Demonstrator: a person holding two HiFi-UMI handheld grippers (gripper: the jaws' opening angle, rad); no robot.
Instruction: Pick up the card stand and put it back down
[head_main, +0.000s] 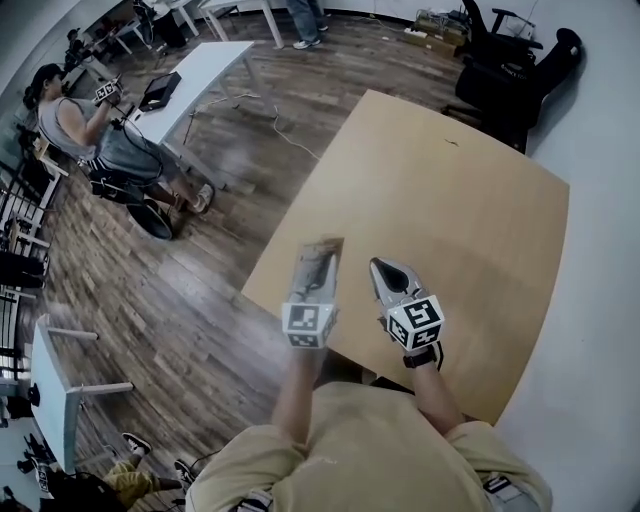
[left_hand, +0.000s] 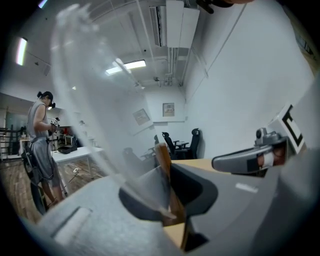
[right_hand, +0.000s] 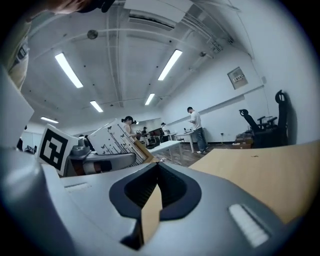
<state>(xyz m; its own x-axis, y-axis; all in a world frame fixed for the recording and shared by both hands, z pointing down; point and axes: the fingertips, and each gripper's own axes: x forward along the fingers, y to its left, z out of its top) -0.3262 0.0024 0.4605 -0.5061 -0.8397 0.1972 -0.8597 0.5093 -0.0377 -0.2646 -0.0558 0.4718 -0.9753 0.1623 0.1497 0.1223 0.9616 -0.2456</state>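
The card stand (head_main: 320, 262), a clear sheet on a thin wooden base, sits between the jaws of my left gripper (head_main: 322, 250) over the near left part of the light wooden table (head_main: 450, 190). In the left gripper view the clear sheet (left_hand: 95, 115) leans up to the left, and the wooden base (left_hand: 165, 162) is pinched where the left gripper (left_hand: 169, 175) is shut. From the right gripper view the stand (right_hand: 117, 139) shows a white card with small dark figures, tilted. My right gripper (head_main: 378, 266) hovers just right of it, shut and empty (right_hand: 158, 167).
The table's left edge (head_main: 300, 215) runs close under the left gripper, with wood floor beyond. A person (head_main: 80, 125) sits at far left by a white desk (head_main: 195, 75). Black office chairs (head_main: 510, 70) stand past the table's far corner. A white wall (head_main: 600, 250) borders the right.
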